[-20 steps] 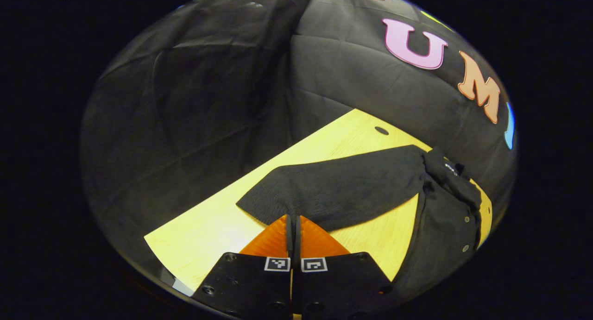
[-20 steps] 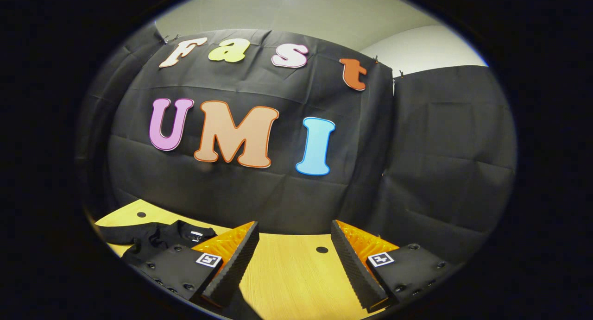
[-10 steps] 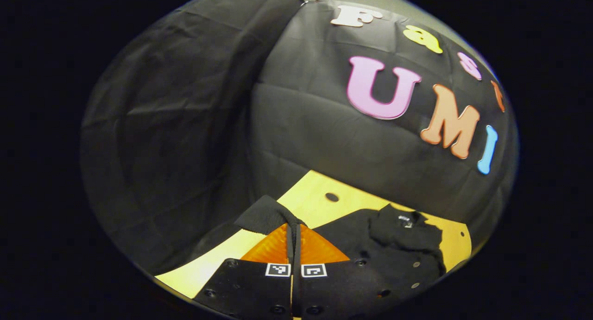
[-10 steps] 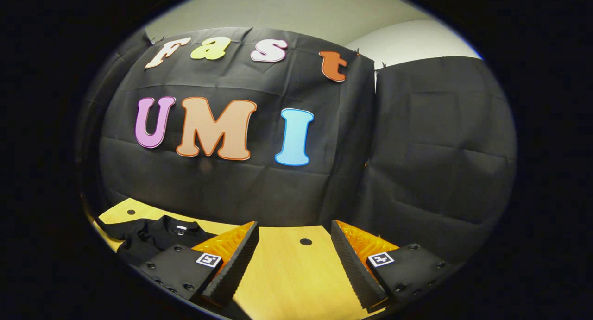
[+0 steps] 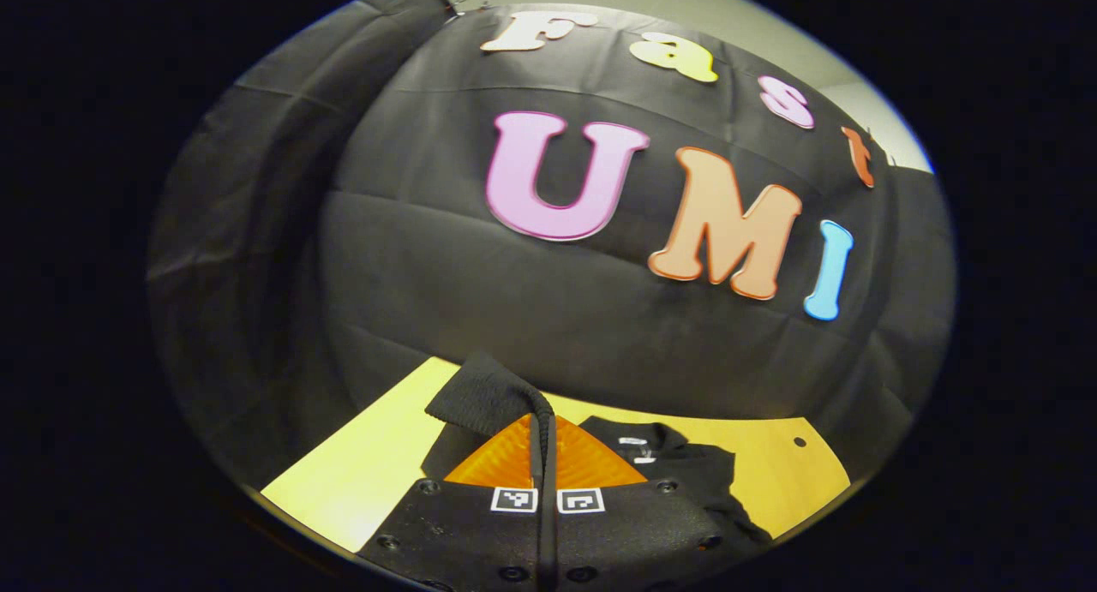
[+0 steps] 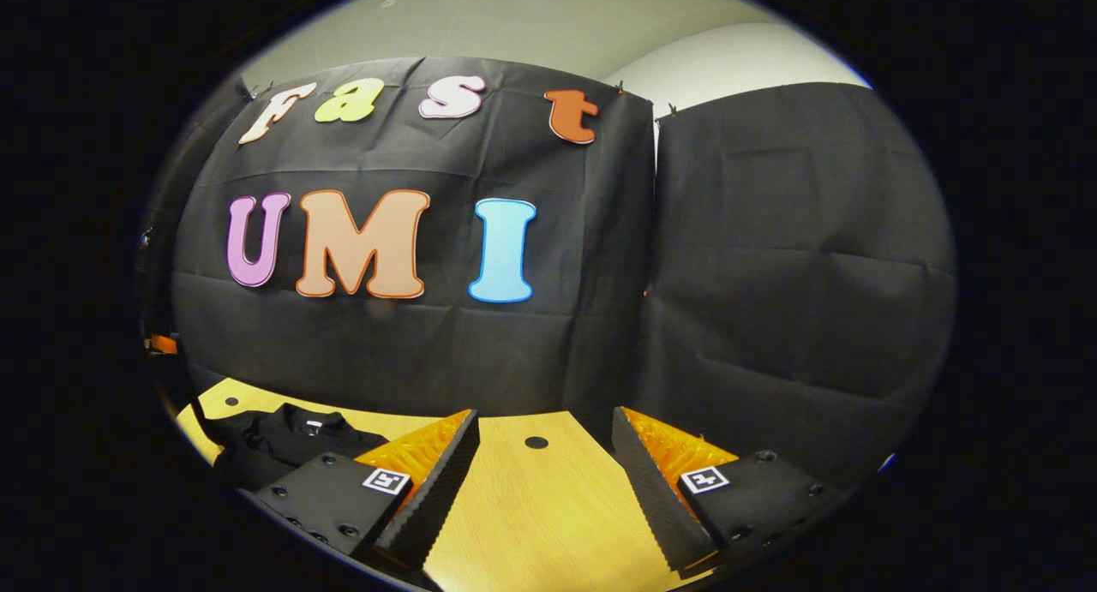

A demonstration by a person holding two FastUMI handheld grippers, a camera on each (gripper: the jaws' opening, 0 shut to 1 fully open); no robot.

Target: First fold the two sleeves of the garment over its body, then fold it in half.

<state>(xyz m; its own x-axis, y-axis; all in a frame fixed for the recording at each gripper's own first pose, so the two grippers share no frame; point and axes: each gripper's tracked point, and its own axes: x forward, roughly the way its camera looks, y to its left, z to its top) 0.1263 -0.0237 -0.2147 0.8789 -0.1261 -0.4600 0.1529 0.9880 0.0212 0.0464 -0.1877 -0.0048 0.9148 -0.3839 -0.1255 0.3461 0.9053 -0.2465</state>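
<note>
Right now the black garment (image 5: 677, 472) lies on the wooden tabletop (image 5: 368, 472), collar toward the booth's wall, and its sleeve (image 5: 484, 395) is lifted clear of the wood, the ribbed cuff end flopping over the tip of the left gripper (image 5: 542, 429), whose jaws are closed tight on the cloth with no gap between them. Judging by that, the first sleeve fold is under way and the sleeve is being carried toward the body. In the right gripper view the same garment (image 6: 283, 442) sits off to the left, well apart from the right gripper (image 6: 540, 481), whose jaws stand wide open over bare tabletop with nothing between them. The risk from here is that the thin pinch slips and the sleeve drops short or twisted, or that pulling it across drags the unpinned body along the smooth wood and bunches it
</note>
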